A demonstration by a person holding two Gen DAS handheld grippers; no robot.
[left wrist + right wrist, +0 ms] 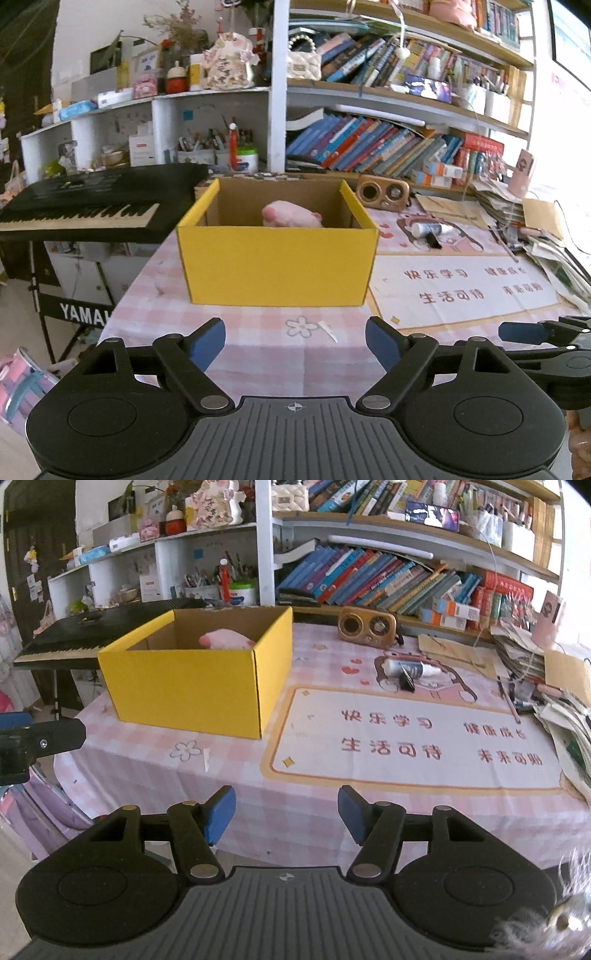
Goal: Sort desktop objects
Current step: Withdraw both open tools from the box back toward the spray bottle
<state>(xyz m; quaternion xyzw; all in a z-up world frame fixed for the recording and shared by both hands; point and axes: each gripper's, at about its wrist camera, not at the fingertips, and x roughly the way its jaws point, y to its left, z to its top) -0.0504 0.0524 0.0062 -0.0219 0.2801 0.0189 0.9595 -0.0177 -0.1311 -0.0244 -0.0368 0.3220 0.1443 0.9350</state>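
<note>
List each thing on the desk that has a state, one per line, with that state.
yellow box: open-topped, upright
pink plush toy: lying inside the box
white tube: lying on its side
left gripper: open, empty
right gripper: open, empty

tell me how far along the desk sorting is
Done: one pink soft toy already lies inside the yellow box. In hand: nothing; the left gripper and right gripper both have their jaws open and empty, short of the box. Left: the white tube and the black clip beside it on the desk mat, plus the pens near the paper pile at the right.
</note>
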